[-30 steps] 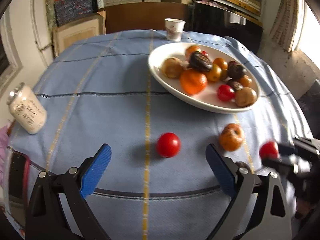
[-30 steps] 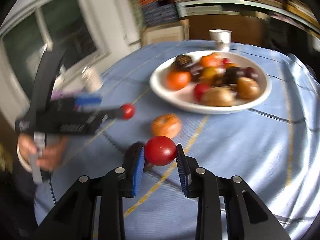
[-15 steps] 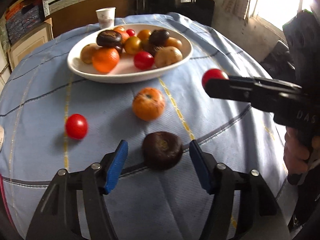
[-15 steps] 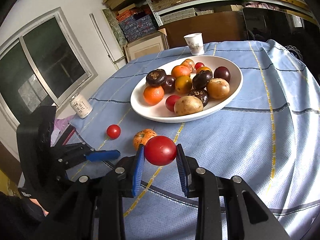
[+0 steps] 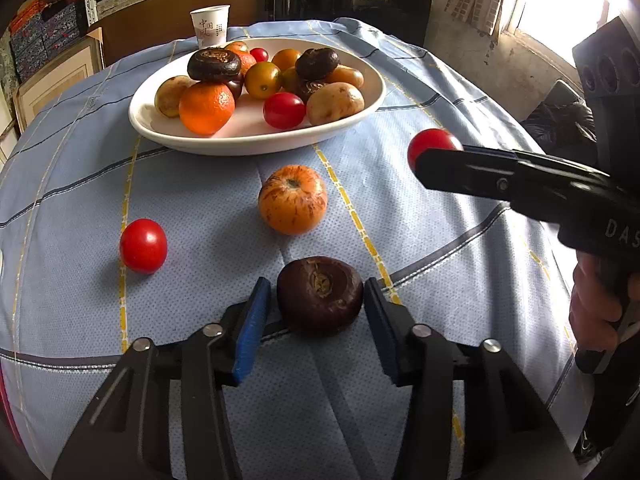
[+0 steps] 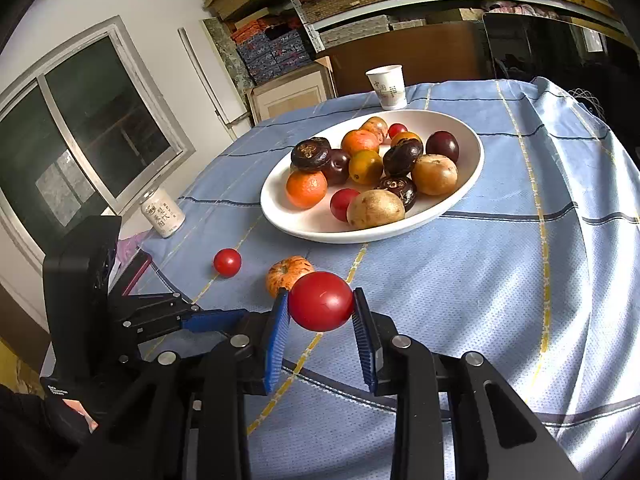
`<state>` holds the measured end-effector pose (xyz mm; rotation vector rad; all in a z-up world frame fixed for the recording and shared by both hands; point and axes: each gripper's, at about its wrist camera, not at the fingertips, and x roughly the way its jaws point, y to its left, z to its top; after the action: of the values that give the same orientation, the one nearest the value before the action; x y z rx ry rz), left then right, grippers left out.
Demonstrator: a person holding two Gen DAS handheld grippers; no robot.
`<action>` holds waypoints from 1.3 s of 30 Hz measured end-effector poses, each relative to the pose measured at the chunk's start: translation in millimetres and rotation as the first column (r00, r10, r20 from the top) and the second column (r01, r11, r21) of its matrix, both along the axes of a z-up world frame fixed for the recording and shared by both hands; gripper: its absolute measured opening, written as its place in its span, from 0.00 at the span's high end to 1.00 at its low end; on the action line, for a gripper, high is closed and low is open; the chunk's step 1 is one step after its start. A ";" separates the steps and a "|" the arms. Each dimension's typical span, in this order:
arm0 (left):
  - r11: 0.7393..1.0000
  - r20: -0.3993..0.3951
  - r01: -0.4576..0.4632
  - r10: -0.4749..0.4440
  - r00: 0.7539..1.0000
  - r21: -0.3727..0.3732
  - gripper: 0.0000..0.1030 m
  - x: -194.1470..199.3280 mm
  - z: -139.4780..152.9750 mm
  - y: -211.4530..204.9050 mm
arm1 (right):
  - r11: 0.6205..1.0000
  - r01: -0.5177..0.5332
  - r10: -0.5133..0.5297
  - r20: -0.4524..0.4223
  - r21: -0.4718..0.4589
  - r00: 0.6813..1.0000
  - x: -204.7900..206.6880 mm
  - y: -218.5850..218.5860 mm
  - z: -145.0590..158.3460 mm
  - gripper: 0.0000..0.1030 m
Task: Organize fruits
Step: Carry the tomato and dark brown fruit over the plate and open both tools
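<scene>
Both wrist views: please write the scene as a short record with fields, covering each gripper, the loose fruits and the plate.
left gripper: jaws just closing around the dark brown fruit on the tablecloth; small gap at left pad
right gripper: shut on a red tomato, held above the cloth
loose fruits: small red tomato, striped orange fruit
white plate: piled with mixed fruits
behind plate: paper cup

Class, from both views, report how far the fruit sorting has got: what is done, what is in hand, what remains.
Done: most fruit already sits in the white bowl. In hand: the right hand-held gripper is shut on a red tomato; the left hand-held gripper has just been closing around a dark brown fruit on the cloth, its left pad not yet touching. Left: the striped orange fruit and a small red tomato.
</scene>
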<state>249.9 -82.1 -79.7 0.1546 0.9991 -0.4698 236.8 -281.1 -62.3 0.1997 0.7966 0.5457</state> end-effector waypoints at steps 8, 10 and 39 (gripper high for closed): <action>1.000 0.006 -0.001 0.001 1.000 -0.006 0.59 -3.5 2.2 -0.7 | 1.000 0.019 -0.019 0.011 -0.018 1.000 1.1 0.2 -2.6 0.69; 1.000 0.022 -0.009 0.009 1.000 -0.006 0.59 -4.8 5.8 -0.4 | 1.000 0.026 -0.025 0.022 -0.012 0.999 2.6 -1.9 -1.6 0.69; 0.956 0.089 -0.292 0.291 0.953 -0.001 0.60 245.9 71.9 22.6 | 0.975 0.223 -0.223 0.073 0.010 0.972 161.2 0.2 35.6 0.69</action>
<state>495.8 -59.5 -7.8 0.0364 0.9200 -0.1842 398.0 -280.9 -26.7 0.2654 0.6913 0.3397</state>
